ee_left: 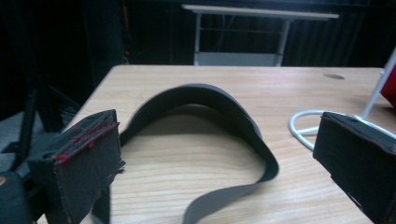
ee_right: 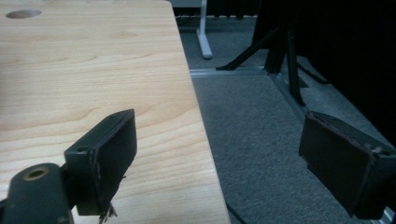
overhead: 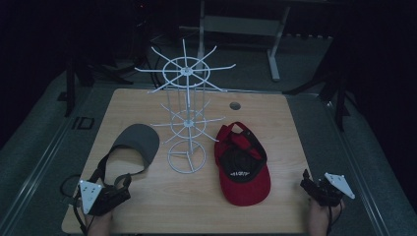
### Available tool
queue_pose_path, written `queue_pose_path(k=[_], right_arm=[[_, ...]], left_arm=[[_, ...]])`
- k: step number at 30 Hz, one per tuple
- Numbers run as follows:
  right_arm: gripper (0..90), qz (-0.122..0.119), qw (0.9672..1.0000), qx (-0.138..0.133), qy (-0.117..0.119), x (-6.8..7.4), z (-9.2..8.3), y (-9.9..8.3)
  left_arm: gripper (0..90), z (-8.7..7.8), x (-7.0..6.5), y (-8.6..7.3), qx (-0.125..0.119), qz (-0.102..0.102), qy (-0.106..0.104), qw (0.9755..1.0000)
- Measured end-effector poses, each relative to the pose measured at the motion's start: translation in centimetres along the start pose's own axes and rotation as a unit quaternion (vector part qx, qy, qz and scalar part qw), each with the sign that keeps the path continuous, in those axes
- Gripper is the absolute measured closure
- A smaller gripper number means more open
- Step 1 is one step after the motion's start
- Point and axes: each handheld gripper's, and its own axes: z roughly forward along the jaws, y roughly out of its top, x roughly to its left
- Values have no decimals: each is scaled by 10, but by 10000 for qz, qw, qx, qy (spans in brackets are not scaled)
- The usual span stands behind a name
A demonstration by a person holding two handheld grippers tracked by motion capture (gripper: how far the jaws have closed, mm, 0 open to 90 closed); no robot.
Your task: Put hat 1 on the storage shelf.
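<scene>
The left hand-held gripper [overhead: 118, 188] is seen at the desk's seven o'clock corner with its jaws spread and nothing pinched; the right hand-held gripper [overhead: 311, 185] is held at four o'clock, likewise spread and bare. On the desk [overhead: 275, 108], the white wire rack [overhead: 185, 118] is placed at centre, toward twelve o'clock from the grippers. The red cap [overhead: 242, 164] is laid at the rack's four o'clock, the grey visor [overhead: 135, 142] at its eight o'clock, just ahead of the left jaws. The light rack could be tipped if a prong is snagged; the visor's floppy strap [ee_left: 224, 198] could be missed or dragged.
</scene>
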Motion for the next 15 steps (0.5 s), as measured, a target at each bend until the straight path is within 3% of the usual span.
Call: queue_pose_path(k=[3,6,12,15], right_arm=[[112,-116,9999,90,90,2,2,1],[112,-242,9994,154,213,3,3,1],[112,-287,9978,387,465,2,0,10],[113,-105,9956,577,736,2,-4,16]], left_arm=[[15,1,-3,2,17,-110,128,9999],[15,0,-4,2,41,-256,-55,9996],[15,0,-10,4,14,-197,-114,9997],[15,0,-13,5,-72,-217,-187,9996]])
